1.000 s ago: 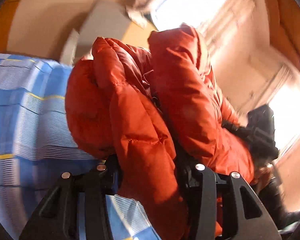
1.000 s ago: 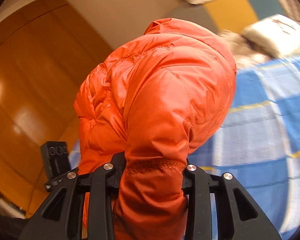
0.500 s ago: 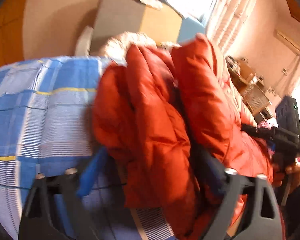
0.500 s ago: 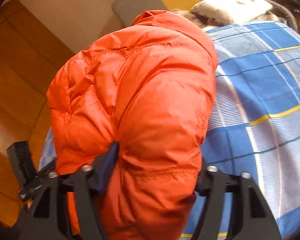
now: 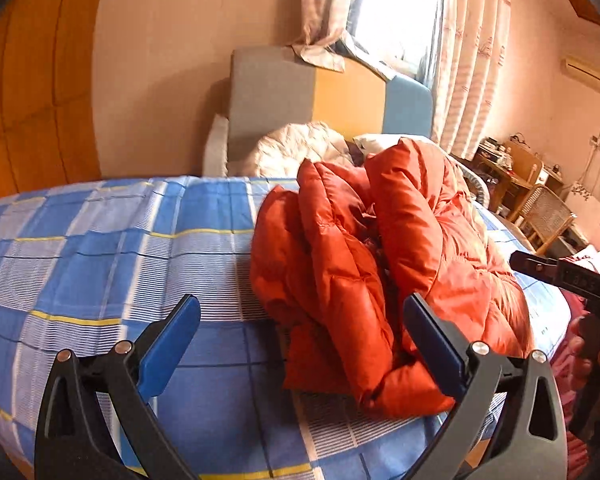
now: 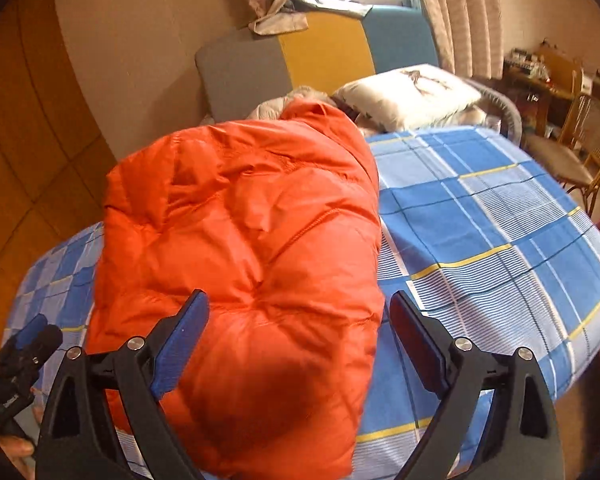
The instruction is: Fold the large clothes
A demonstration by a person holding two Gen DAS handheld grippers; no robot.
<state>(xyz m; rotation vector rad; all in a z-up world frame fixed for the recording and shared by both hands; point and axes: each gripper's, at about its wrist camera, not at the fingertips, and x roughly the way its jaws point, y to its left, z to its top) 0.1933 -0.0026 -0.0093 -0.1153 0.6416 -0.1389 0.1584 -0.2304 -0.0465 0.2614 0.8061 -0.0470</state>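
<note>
An orange puffer jacket [image 5: 380, 264] lies bunched and folded on a blue checked bed sheet [image 5: 100, 248]. My left gripper [image 5: 300, 316] is open and empty, just in front of the jacket's near edge. In the right wrist view the jacket [image 6: 252, 248] lies as a thick folded bundle on the sheet [image 6: 480, 232]. My right gripper [image 6: 300, 312] is open, its jaws spread on either side of the jacket's near end without gripping it. The right gripper also shows at the right edge of the left wrist view [image 5: 560, 276], and the left gripper at the lower left of the right wrist view [image 6: 24, 344].
A grey, yellow and blue headboard [image 6: 300, 60] stands at the bed's far end with a white pillow [image 6: 408, 92] and a pale quilted garment [image 5: 296, 148]. Curtains [image 5: 472, 48] hang behind. A wicker chair [image 6: 592, 144] and cluttered desk [image 5: 508, 164] stand to the right.
Both grippers have opened and let go of the jacket, which has dropped from being held up onto the bed. Both grippers have drawn back from it.
</note>
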